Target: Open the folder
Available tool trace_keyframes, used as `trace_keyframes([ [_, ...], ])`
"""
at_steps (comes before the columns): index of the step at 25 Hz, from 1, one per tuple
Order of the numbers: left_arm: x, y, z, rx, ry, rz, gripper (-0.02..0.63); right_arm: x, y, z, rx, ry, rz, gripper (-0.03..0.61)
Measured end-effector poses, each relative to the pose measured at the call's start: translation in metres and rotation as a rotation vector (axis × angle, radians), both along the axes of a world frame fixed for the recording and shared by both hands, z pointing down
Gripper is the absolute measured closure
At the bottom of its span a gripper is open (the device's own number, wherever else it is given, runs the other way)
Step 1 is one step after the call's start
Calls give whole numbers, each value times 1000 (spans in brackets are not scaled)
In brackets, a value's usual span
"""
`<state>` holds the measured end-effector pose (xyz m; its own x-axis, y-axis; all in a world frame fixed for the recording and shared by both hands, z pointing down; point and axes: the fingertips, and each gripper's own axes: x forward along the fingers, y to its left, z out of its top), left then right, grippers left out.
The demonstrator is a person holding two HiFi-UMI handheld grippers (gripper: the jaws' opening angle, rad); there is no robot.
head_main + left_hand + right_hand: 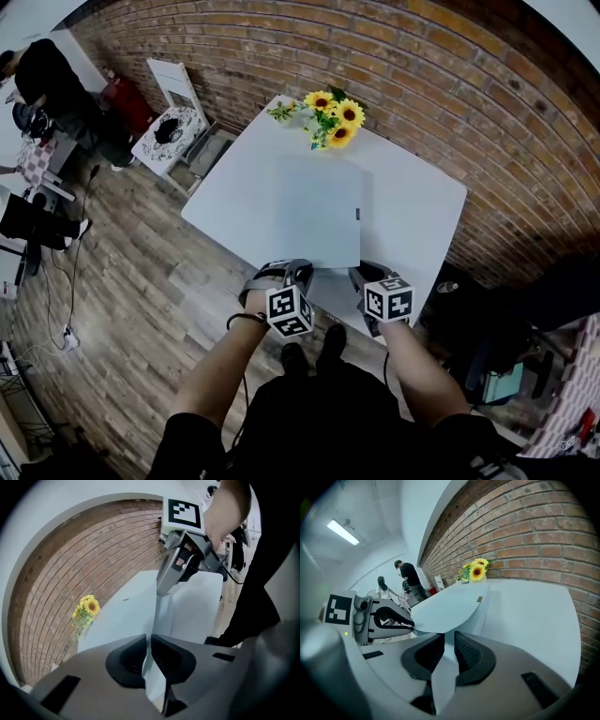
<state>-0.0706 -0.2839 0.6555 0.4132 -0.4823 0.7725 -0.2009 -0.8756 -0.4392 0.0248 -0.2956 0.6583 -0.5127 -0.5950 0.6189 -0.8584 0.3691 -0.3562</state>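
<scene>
Grippers: the left gripper [148, 644] is pinching a thin pale-blue sheet of the folder [319, 211], seen edge-on between its pads. The right gripper [450, 641], just beside it, is clamping a sheet of the folder too.
Folder: it is lying on the white table [422, 216] by the near edge, where both tools are gripping it. In the right gripper view its cover is bowing upward on the left gripper's side.
Slipping: the sheet is thin and smooth and each tool is biting only its margin, so I am expecting it could slide out under a quick lift.
Creasing: if the two tools are pulling unevenly, the cover is likely to be buckling between them.
Dragging: if both are gripping the same layers, the whole folder could be lifting or sliding off the near edge instead of opening.
Sunflowers [333, 117]: they are standing at the far corner, well apart.
Hidden: I am not managing to tell which layer each tool is holding. From the head view the marker cubes and hands are covering the jaws and the folder's near edge.
</scene>
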Motion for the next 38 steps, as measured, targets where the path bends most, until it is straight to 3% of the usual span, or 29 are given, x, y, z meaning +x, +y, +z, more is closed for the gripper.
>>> trace_keyframes([
  [2,5,2,0,2,1,0,571,-4,1,1,-9,-4,-26,499],
  [5,20,4,1,-14,12,12,467,-7,0,0,-10,-14,-53,502],
  [6,25,3,2,-8,9,15,463,-8,0,0,-10,-15,-63,502],
  [12,53,-13,2,26,15,5,465,-10,-6,5,-15,-20,-111,502],
  [17,61,-21,7,17,-1,-30,535,-6,-11,6,-18,-18,-137,503],
  [23,60,-34,-22,-7,162,-164,581,6,-21,18,-38,7,-127,506],
  [29,39,-41,-61,3,362,-270,584,8,-20,22,-29,56,-117,537],
  [38,-34,-46,-119,68,613,-448,584,13,-23,24,-47,113,-48,541],
])
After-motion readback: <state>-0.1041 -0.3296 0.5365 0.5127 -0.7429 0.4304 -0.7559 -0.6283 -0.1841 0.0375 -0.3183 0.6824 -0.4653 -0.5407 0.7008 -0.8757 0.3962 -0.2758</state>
